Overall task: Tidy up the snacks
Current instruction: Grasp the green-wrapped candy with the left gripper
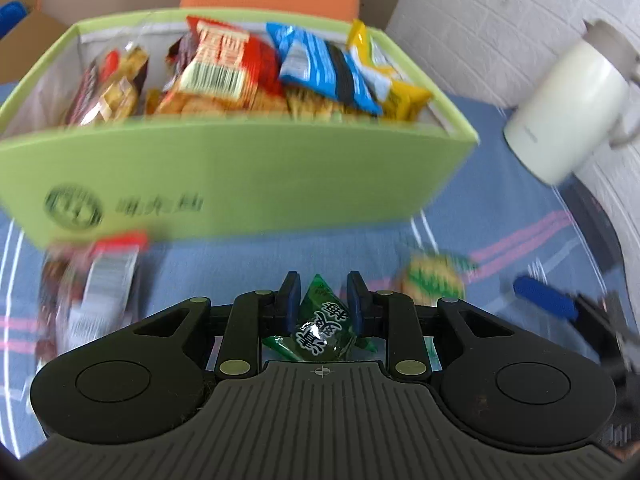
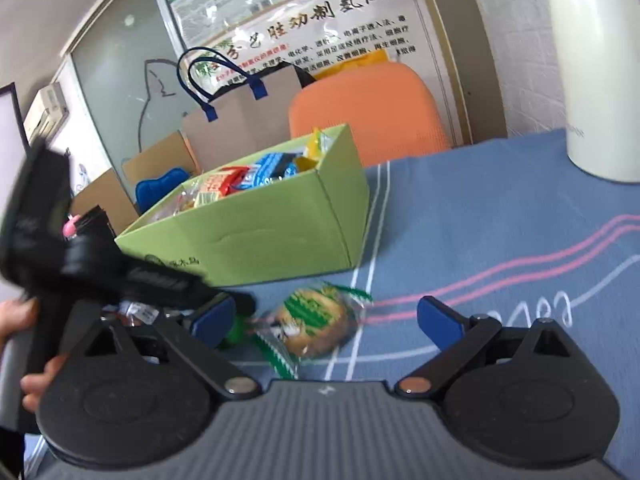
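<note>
Broadly, a blue cloth with pink and white lines (image 1: 500, 216) covers the counter, and on it stands a light-green cardboard box (image 1: 240, 176), open at the top and heaped with snack packets: a red one (image 1: 228, 60), a blue one (image 1: 320, 68) and a yellow one (image 1: 396, 88) lean along the far side, with brown-wrapped ones at the left end. Behind the box is an orange chair back (image 2: 368, 108), and a brown paper bag with blue handles (image 2: 240, 112) stands beside it. A white lidded mug (image 1: 568, 112) stands on the cloth to the right of the box, well apart from it.

Nearer, on the cloth in front of the box, lie loose snacks. A red-and-white packet (image 1: 104, 276) lies blurred at the left, just below the box's front wall. A round pastry in a green-and-clear wrapper (image 2: 316, 320) lies near the box's right corner.

The left hand-held gripper (image 1: 324, 300) has a small green packet (image 1: 324, 324) with dark print between its blue pads; the pads stand at either side of the packet's upper corner, and its jaws are drawn in on it. The right hand-held gripper (image 2: 328, 320) hangs low over the cloth with its blue pads set wide apart, the pastry lying between them untouched. A person's fingers (image 2: 36, 380) wrap the handle at the left edge of the right wrist view.
</note>
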`<state>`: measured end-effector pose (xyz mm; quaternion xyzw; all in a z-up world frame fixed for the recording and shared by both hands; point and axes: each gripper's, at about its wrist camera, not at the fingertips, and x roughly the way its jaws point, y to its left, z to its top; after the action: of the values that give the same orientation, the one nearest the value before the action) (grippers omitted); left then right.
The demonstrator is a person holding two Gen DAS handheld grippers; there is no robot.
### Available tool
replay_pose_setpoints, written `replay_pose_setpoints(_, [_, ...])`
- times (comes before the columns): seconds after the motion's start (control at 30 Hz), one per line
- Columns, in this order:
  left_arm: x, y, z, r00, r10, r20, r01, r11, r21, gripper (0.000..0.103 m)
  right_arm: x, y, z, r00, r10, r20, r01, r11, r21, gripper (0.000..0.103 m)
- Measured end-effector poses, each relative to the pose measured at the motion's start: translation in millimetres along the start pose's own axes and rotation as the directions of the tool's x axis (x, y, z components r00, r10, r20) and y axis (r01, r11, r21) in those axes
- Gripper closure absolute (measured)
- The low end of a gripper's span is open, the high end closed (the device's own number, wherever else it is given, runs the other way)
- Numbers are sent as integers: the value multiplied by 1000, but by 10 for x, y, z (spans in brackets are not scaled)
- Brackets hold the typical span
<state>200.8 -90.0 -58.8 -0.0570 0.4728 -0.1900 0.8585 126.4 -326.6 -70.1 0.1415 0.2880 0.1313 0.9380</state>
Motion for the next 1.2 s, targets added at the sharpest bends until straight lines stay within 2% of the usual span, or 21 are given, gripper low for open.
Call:
replay_pose_setpoints(0.1, [-248,75,-272,1000,-18,-12,18,1000,6,102,-148,93,-96,1000,21,-2,-21,1000,-5,5])
replay_pose_setpoints(0.23, [-543,100,-659,1000,-13,-6,14,999,34,101,-370,356,-275,999,18,-37,-21,996,-81,5])
replay_pose_setpoints(0.27, [-619,115,-745,1000,-11,-3,11,999,41,97,-431,432,-338,999,17,-48,-22,995,-101,5])
replay_pose_setpoints(0.33, [-734,154,-862,1000,-10,14,9,999,42,85,-535,602,-475,997,14,-70,-23,991,-132,5])
replay_pose_setpoints(0.4, [-842,209,-918,998,-11,56,9,1000,26,56,-632,775,-626,995,30,-94,-45,987,-155,5])
replay_pose_setpoints(0.47, [-999,315,-981,992,-33,124,38,999,-38,44,-692,958,-757,991,58,-120,-79,981,-177,5])
replay_pose_setpoints(0.5, [-1077,380,-1006,987,-56,150,68,995,-75,42,-695,1054,-805,988,75,-132,-100,977,-190,5])
replay_pose_setpoints(0.6, [-1156,500,-1036,982,-123,140,145,977,-154,44,-583,1337,-878,982,102,-159,-139,961,-239,5])
replay_pose_setpoints(0.63, [-1106,499,-1017,986,-127,109,144,976,-163,45,-520,1431,-889,981,100,-167,-142,954,-264,5])
replay_pose_setpoints(0.7, [-1010,447,-1013,993,-111,44,116,981,-155,55,-393,1599,-918,981,77,-178,-135,931,-339,5])
replay_pose_setpoints(0.8, [-976,408,-1046,991,-130,11,130,982,-133,56,-233,1757,-968,981,24,-194,-106,897,-428,5])
replay_pose_setpoints(0.93, [-898,392,-1075,988,-152,-14,149,979,-137,63,-116,1729,-936,979,20,-202,-103,905,-412,8])
replay_pose_setpoints(0.97, [-869,395,-1073,988,-154,-8,152,979,-133,65,-99,1697,-929,977,23,-210,-107,912,-395,18])
replay_pose_setpoints(1.03, [-862,399,-1084,989,-150,-8,148,982,-113,75,-121,1653,-914,981,23,-194,-99,916,-390,28])
replay_pose_setpoints(1.07, [-857,418,-1098,988,-157,-1,156,982,-110,76,-134,1638,-899,982,12,-191,-87,917,-389,40])
replay_pose_setpoints(1.13, [-860,474,-1131,985,-171,17,172,978,-120,80,-168,1594,-866,980,28,-195,-99,927,-361,51])
replay_pose_setpoints(1.2, [-884,521,-1146,983,-181,29,183,973,-141,81,-184,1560,-817,980,48,-194,-112,935,-336,53])
